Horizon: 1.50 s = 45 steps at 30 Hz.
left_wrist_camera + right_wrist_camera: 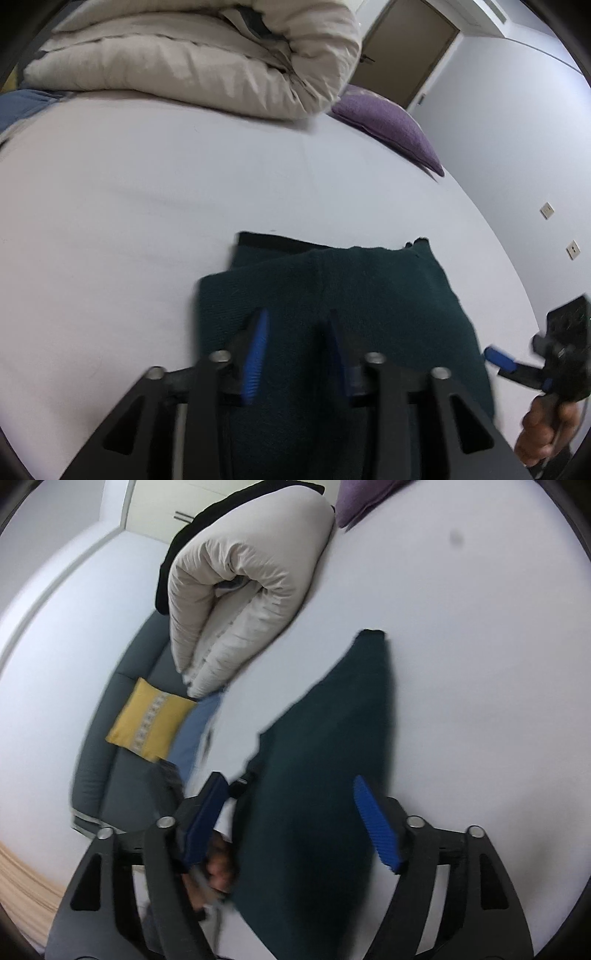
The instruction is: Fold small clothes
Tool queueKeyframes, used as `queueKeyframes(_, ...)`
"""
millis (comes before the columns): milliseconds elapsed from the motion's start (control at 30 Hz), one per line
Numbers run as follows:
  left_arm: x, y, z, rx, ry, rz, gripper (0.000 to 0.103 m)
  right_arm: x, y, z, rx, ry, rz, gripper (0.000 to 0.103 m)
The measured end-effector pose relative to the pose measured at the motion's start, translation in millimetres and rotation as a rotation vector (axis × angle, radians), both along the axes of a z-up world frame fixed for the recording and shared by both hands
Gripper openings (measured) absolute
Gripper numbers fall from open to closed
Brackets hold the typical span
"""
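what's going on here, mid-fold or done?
A person is folding a dark green garment on a white bed, with a hand-held gripper in each hand. The garment lies flat in a folded stack. The left hand-held gripper hangs over it with its jaws apart and nothing pinched. The right hand-held gripper is open too, off at the garment's side. Looks like a fold was just laid down and let go. A rolled beige duvet sits further back.

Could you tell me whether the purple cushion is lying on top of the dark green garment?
No, the purple cushion lies far up the bed beside the rolled duvet, apart from the dark green garment.
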State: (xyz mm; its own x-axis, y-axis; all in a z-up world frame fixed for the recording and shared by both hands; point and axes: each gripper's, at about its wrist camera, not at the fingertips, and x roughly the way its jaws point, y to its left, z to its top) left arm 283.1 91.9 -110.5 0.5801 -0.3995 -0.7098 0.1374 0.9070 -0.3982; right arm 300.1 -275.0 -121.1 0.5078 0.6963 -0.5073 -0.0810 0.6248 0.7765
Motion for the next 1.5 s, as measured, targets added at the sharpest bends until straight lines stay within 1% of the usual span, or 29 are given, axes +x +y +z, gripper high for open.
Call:
queueKeyframes(33,-9,7,7,-0.009,-0.019,0.019,0.064,-5,-1,-1,-0.019,0.014,0.002,0.086)
queueKeyframes(67,-22,20,17,-0.019,-0.044,0.051,0.073,-9,-1,-3,-0.031,0.023,0.010,0.087)
queueKeyframes(100,-28,27,19,-0.022,-0.050,0.066,0.074,-12,-3,-4,-0.033,0.031,0.019,0.087)
queueKeyframes(133,-33,36,21,-0.028,-0.044,0.077,0.074,-17,-7,-7,-0.027,0.044,0.024,0.087)
queueKeyframes(167,-37,45,17,-0.039,-0.012,0.081,0.074,-23,-15,-13,-0.010,0.059,0.028,0.087)
queueKeyframes(233,-40,59,6,-0.077,0.049,0.086,0.074,-24,-18,-20,0.045,0.084,0.035,0.087)
queueKeyframes(300,-40,71,-10,-0.112,0.106,0.094,0.073,-22,-12,-26,0.099,0.101,0.050,0.087)
queueKeyframes(400,-36,76,-32,-0.208,0.195,0.077,0.073,-16,-4,-41,0.136,0.149,0.066,0.087)
queueKeyframes(467,-32,70,-36,-0.210,0.213,0.066,0.073,-12,5,-48,0.124,0.168,0.078,0.085)
queueKeyframes(633,-16,46,-34,-0.228,0.246,-0.011,0.072,-8,19,-50,0.102,0.173,0.099,0.084)
queueKeyframes(700,-10,38,-38,-0.208,0.277,-0.041,0.071,-9,20,-51,0.103,0.173,0.105,0.081)
queueKeyframes(733,-5,33,-41,-0.210,0.288,-0.054,0.071,-9,21,-51,0.101,0.170,0.109,0.079)
queueKeyframes(767,-1,33,-42,-0.227,0.299,-0.048,0.070,-9,21,-51,0.098,0.170,0.111,0.078)
queueKeyframes(800,1,34,-43,-0.241,0.309,-0.043,0.063,-9,22,-52,0.092,0.173,0.114,0.076)
queueKeyframes(867,7,34,-48,-0.290,0.342,-0.035,0.056,-7,24,-55,0.075,0.190,0.114,0.070)
queueKeyframes(933,10,30,-51,-0.299,0.354,-0.039,0.051,-4,28,-60,0.051,0.207,0.117,0.064)
queueKeyframes(967,10,28,-51,-0.300,0.357,-0.041,0.047,-2,30,-60,0.041,0.210,0.120,0.064)
queueKeyframes(1000,10,27,-51,-0.303,0.359,-0.043,0.039,-1,33,-61,0.033,0.213,0.121,0.062)
queueKeyframes(1100,7,26,-47,-0.315,0.355,-0.046,0.027,-4,36,-56,-0.021,0.214,0.116,0.050)
queueKeyframes(1133,4,26,-44,-0.315,0.350,-0.046,0.026,-6,36,-53,-0.029,0.209,0.113,0.046)
queueKeyframes(1233,-9,25,-27,-0.314,0.331,-0.044,0.024,-17,35,-35,-0.061,0.182,0.107,0.041)
queueKeyframes(1300,-21,20,-11,-0.303,0.314,-0.053,0.023,-26,37,-18,-0.074,0.161,0.112,0.040)
queueKeyframes(1367,-39,11,11,-0.263,0.281,-0.077,0.023,-38,37,1,-0.080,0.140,0.116,0.040)
queueKeyframes(1500,-81,0,51,-0.225,0.227,-0.125,0.023,-75,29,36,-0.053,0.105,0.112,0.040)
